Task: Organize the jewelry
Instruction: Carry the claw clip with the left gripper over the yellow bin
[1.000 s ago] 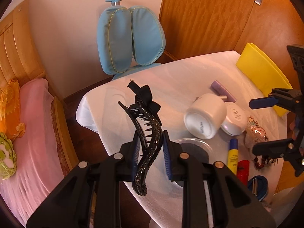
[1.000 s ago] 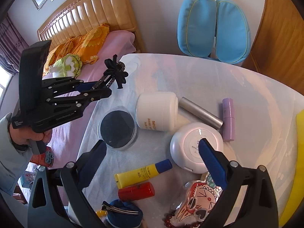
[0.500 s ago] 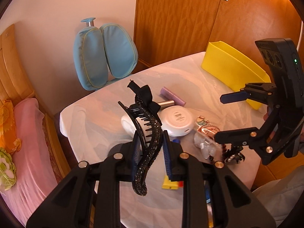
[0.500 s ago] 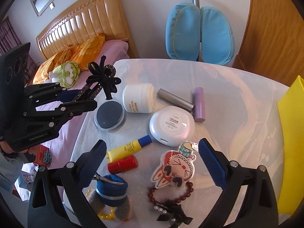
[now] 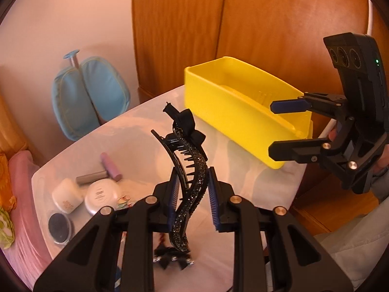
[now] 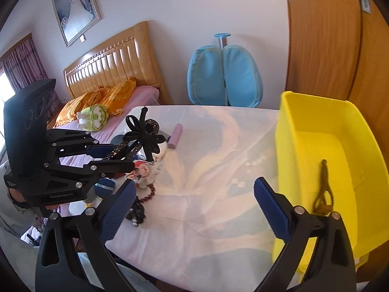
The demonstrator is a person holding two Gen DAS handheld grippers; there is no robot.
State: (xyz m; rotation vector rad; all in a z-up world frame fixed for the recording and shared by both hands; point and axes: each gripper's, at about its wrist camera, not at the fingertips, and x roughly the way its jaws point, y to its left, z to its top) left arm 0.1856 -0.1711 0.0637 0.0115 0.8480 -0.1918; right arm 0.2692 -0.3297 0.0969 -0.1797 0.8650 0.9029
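Left tongs (image 5: 190, 196), clamping the rhinestone hair clip (image 5: 188, 170), have swung toward the yellow bin (image 5: 233, 112) ahead; right tongs (image 6: 194, 209) gape empty

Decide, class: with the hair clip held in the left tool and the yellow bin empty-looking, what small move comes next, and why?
Probably carry the left tool on over the yellow bin. It is shut on the black hair clip, which is above the table, short of the bin's near wall. The right tool is open and empty.
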